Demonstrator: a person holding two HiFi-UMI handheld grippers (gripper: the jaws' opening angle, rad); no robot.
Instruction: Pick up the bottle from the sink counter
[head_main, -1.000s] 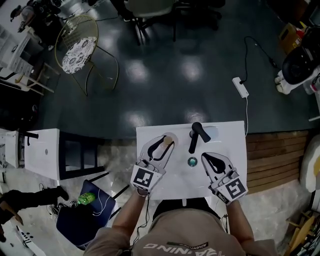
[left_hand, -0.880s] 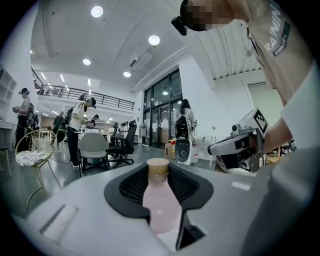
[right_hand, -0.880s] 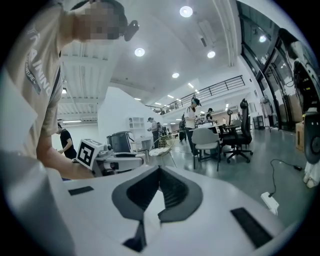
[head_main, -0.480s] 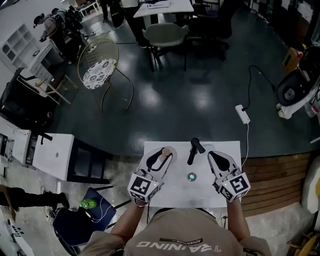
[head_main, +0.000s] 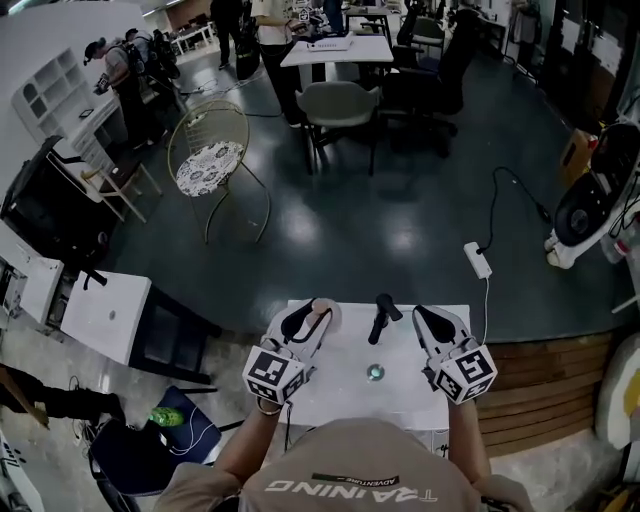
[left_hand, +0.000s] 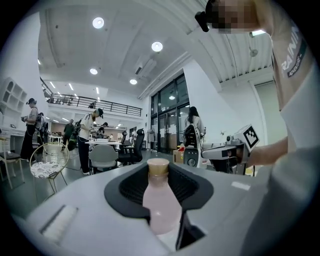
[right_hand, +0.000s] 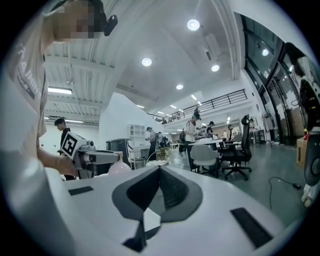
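Sink counter below, L hand-held gripper level, clamping bottle

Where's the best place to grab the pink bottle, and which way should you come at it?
Grab the pink bottle by its wide round body, below the narrow neck, coming level from the side. It stands upright, so its sides are easy to reach; the left tool grips it just so.

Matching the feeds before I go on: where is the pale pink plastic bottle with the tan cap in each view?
Head view: left of centre, the pale pink bottle in the left gripper's jaws.
Left gripper view: bottom centre, upright between the jaws.
Right gripper view: left of middle, only a rounded part showing.
Shared landmark: the gold wire chair.
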